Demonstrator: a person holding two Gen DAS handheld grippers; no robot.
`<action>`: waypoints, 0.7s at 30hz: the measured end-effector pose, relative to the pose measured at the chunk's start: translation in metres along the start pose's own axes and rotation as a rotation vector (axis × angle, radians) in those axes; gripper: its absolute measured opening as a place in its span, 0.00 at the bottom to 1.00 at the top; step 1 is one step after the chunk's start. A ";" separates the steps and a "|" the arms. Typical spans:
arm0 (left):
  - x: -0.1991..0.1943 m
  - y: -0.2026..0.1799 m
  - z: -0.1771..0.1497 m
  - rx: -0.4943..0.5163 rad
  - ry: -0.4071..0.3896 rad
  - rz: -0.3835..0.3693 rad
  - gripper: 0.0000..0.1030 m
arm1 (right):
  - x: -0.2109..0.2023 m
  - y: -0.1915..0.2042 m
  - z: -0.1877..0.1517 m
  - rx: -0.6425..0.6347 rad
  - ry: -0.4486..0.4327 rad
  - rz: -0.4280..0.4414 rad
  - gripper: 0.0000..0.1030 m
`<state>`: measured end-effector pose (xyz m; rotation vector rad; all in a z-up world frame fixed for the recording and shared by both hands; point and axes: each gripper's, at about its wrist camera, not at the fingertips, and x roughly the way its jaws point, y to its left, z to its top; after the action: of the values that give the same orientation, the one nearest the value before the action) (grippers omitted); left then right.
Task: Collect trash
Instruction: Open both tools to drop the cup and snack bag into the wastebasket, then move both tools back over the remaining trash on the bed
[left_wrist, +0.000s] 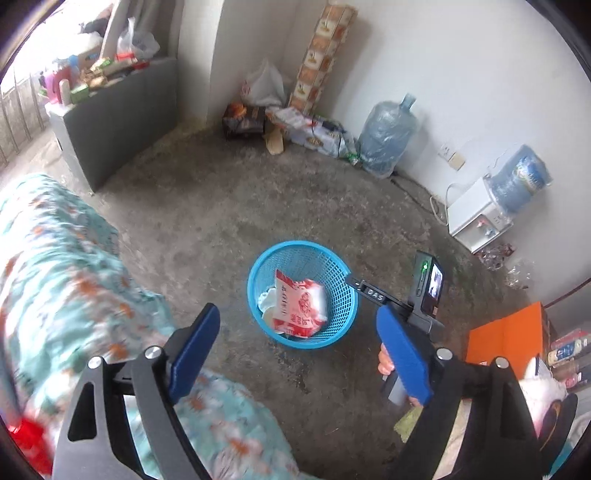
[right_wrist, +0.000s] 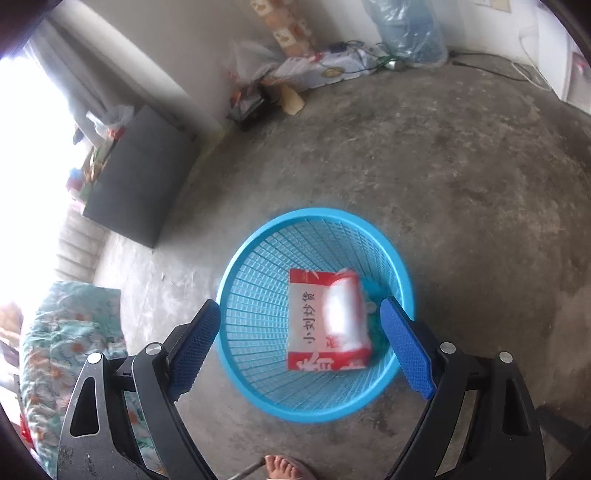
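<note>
A blue mesh basket (left_wrist: 255, 258) stands on the concrete floor. Inside it lies a red and white snack bag (left_wrist: 299, 306) on top of some white scraps (left_wrist: 267, 301). My left gripper (left_wrist: 298, 312) hangs open high above the basket, with nothing between its blue pads. In the right wrist view the basket (right_wrist: 314, 214) fills the middle and the snack bag (right_wrist: 325, 321) rests loose in it. My right gripper (right_wrist: 301, 305) is open just over the basket, its pads apart from the bag. Its black body (left_wrist: 424, 291) shows at the basket's right rim.
A floral bed cover (left_wrist: 55, 258) lies at the left. A grey cabinet (left_wrist: 118, 110) with clutter stands at the back left. Bags, boxes and a water bottle (left_wrist: 388, 136) line the wall. Wrappers (left_wrist: 495, 254) lie by a white dispenser (left_wrist: 480, 218). An orange box (left_wrist: 506, 336) sits at the right. A person's foot (right_wrist: 280, 469) is near the basket.
</note>
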<state>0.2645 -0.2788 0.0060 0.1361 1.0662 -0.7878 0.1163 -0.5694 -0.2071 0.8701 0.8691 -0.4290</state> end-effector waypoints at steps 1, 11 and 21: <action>-0.012 0.004 -0.005 -0.001 -0.020 -0.001 0.84 | -0.007 -0.001 -0.003 0.005 -0.010 -0.001 0.82; -0.120 0.044 -0.080 -0.046 -0.218 0.036 0.89 | -0.094 0.074 -0.024 -0.183 -0.153 -0.026 0.86; -0.200 0.114 -0.182 -0.227 -0.289 0.173 0.95 | -0.175 0.212 -0.089 -0.634 -0.358 -0.072 0.92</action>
<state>0.1552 -0.0101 0.0493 -0.0769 0.8497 -0.5080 0.1066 -0.3743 0.0051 0.1690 0.6440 -0.3277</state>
